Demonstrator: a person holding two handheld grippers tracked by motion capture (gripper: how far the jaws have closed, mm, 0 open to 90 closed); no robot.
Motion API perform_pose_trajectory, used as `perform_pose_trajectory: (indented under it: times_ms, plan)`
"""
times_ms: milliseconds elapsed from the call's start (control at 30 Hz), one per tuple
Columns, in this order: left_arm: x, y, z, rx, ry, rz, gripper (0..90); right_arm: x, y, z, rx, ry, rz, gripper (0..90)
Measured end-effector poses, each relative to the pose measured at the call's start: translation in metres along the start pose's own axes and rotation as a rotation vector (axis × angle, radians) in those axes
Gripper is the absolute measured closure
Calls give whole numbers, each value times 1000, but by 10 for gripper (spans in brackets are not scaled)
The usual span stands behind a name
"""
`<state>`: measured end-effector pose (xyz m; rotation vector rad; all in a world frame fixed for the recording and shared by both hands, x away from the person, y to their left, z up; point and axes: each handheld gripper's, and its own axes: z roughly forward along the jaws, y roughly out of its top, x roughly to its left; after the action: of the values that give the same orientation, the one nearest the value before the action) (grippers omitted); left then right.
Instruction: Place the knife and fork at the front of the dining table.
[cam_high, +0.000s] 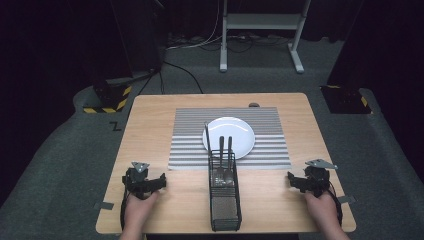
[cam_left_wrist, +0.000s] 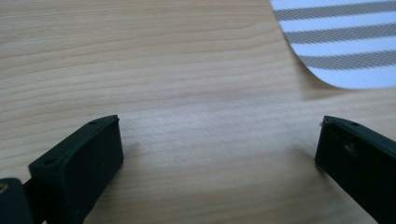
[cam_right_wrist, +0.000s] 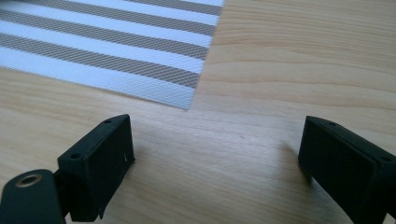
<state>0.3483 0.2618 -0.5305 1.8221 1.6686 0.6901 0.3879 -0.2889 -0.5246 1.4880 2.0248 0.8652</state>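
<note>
On the wooden table a striped mat lies across the middle, and a white plate sits on it, right of centre. A black wire caddy stands in front of the mat, its far end overlapping the mat's near edge and reaching the plate's rim. Three pieces of cutlery stand in the caddy's far compartment, handles leaning out over the plate; which are spoons or forks is too small to tell. The near compartment looks empty of cutlery. The left claw rests low over the table near the front left corner, well apart from the caddy, with a hand behind it; in the left gripper view its jaws stand wide with bare wood between them and the mat's corner ahead at upper right. The right claw sits near the front right, likewise well apart from the caddy, held by the other hand; in the right gripper view its jaws stand wide over bare wood, the mat's corner ahead at upper left.
</note>
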Motion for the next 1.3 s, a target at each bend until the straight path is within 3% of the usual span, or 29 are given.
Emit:
perform_pose_trajectory:
  times_ms: [167, 767, 933, 1000, 1133, 1200, 1300]
  plan:
    - [-3, -5, -5, 0, -37, 36, 9, 1, 0, 1, 0, 7, -13, 93]
    - [-1, -4, -5, 2, -74, 54, 15, -1, 1, 1, 1, 14, -19, 90]
    - [0, -5, -10, -33, -87, 64, 15, -1, 1, 2, 3, 14, -18, 89]
    - [1, -4, -12, -40, -106, 51, 17, -1, 2, 2, 3, 13, -17, 89]
    - [-1, -2, -16, -80, -139, 65, 32, 0, 1, 1, 2, 5, -10, 90]
    - [-7, 0, -19, -120, -151, 124, 32, 1, 1, 1, 2, 4, -9, 90]
    - [-9, 2, -21, -136, -163, 123, 31, 1, 1, 1, 1, 4, -7, 90]
